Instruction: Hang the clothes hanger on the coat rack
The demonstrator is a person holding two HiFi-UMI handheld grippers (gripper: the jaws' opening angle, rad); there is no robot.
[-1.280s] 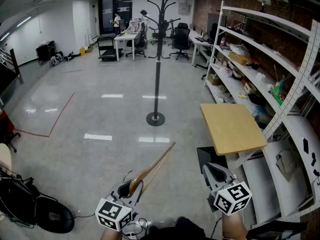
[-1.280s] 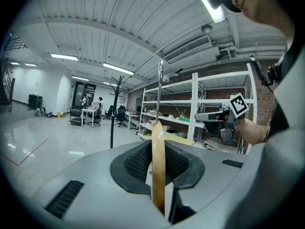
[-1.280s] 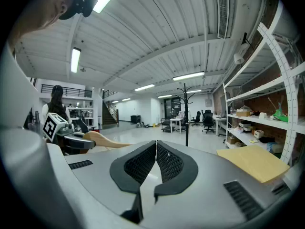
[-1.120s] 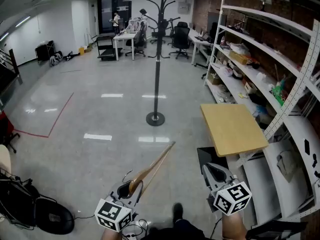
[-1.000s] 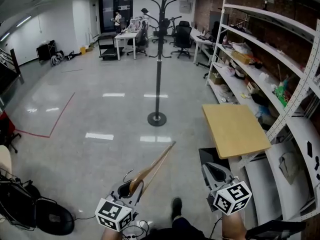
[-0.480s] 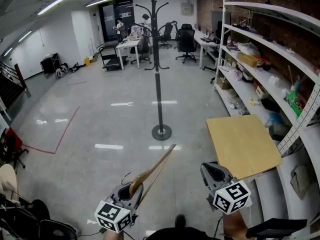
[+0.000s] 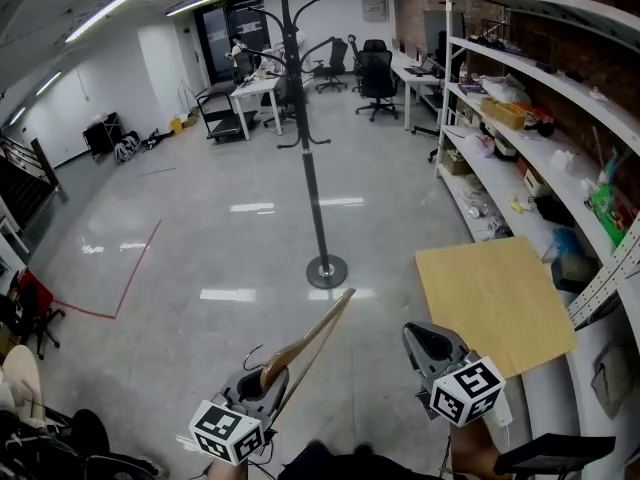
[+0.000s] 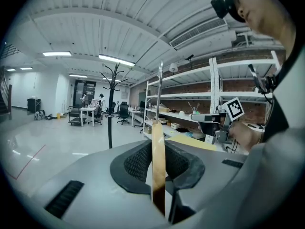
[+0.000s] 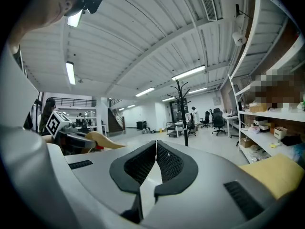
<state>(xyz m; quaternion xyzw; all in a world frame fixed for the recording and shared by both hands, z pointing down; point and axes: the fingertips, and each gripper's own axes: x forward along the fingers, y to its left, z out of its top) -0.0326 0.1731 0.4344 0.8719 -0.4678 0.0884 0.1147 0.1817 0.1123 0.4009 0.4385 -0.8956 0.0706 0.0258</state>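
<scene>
**A:** What's the step in hand?

**B:** Carrying, I'd judge. The left gripper (image 7: 264, 380) is clamped on the wooden clothes hanger (image 7: 312, 334), which sits edge-on between its pads. One arm of the hanger points ahead at the coat rack (image 7: 304, 138), which stands well apart across the floor.

**A:** How should it be done?

**B:** Approach the rack squarely, with a firm grip so the hanger can't swivel. Plan for a lift, since the pegs sit high on the pole. The wire hook (image 7: 250, 352) lies back beside the jaws, so the wrist probably has to turn to bring it over a peg.

**A:** And the other hand?

**B:** The right gripper (image 7: 424, 338) is empty, its jaws pressed together, near the wooden tabletop (image 7: 495, 298). Both grippers ride low in front of the person and point nearly level, tipped slightly downward.
</scene>
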